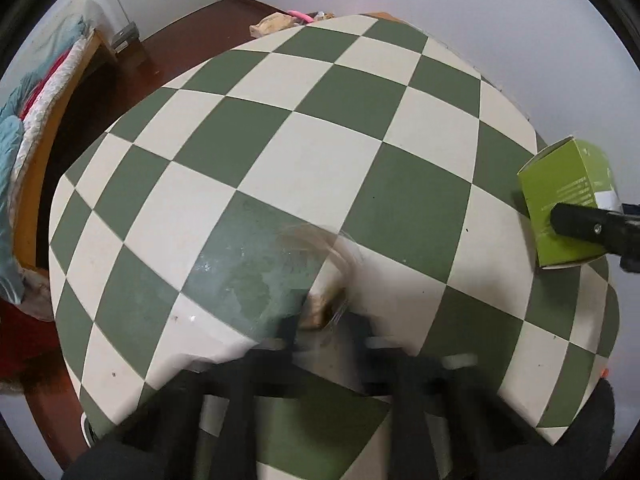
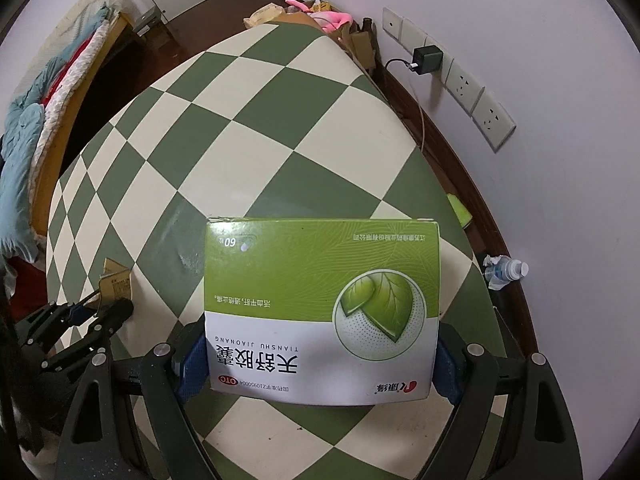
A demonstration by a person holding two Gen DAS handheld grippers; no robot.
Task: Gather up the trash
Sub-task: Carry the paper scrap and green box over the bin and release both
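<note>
Checkered tabletop [image 2: 280,128] fills both views, where the steeply down-tilted right tongs [image 2: 320,364] pinch a green medicine box [image 2: 320,300] at lower centre, and the left tongs [image 1: 324,320], pressed together, grip a small brown scrap [image 1: 320,312].

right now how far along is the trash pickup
Done: nothing shows as binned, and no bin is in view. In hand: the right gripper clamps the green medicine box; the left gripper is shut on a small brown cardboard scrap. Left: a crushed plastic bottle on the floor by the wall.
</note>
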